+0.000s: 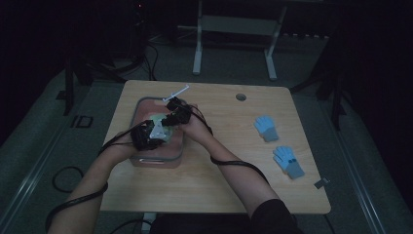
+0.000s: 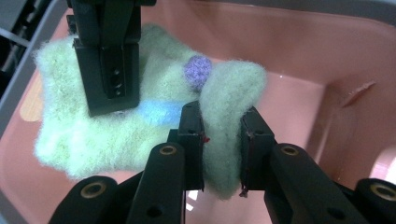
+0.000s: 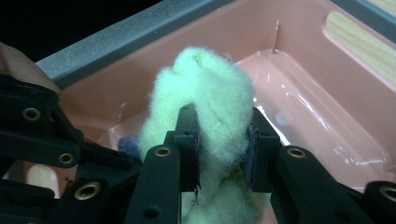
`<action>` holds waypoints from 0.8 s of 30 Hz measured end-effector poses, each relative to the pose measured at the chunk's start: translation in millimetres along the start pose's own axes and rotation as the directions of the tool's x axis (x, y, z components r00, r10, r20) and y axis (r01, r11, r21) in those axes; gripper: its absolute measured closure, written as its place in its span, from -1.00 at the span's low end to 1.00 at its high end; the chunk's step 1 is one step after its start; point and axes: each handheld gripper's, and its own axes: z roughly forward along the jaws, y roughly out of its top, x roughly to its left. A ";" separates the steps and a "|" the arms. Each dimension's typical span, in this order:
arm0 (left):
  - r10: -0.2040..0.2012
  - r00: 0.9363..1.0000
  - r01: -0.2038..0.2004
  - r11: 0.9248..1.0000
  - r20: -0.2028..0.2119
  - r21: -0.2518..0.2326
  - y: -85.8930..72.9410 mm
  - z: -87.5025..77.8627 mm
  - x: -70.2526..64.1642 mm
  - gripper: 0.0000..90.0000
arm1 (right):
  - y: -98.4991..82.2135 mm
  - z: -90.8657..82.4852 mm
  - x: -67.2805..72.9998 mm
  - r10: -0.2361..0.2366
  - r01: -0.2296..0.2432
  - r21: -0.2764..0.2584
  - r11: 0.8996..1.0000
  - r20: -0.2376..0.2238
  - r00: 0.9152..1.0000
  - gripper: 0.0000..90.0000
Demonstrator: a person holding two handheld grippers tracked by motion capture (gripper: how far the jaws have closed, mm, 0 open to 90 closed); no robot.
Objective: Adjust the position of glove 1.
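High view looks down from above the table (image 1: 214, 190); both gripper views sit close inside the pink bin (image 2: 299, 42).

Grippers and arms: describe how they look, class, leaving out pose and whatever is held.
Both grippers, left and right, are black, with flat rectangular jaws on link arms that carry brass-coloured rivets. The left gripper bears a grey three-cornered plate. A black cable trails along each forearm. A dark short sleeve shows on the right arm.

Two blue gloves (image 1: 265, 127) on table (image 1: 229, 180)
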 end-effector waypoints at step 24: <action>-0.129 0.988 0.117 0.984 0.089 0.135 1.5 21.3 5.6 -0.17 | -29.1 -35.7 -10.7 0.026 -0.026 -0.009 1.000 -0.012 1.000 0.25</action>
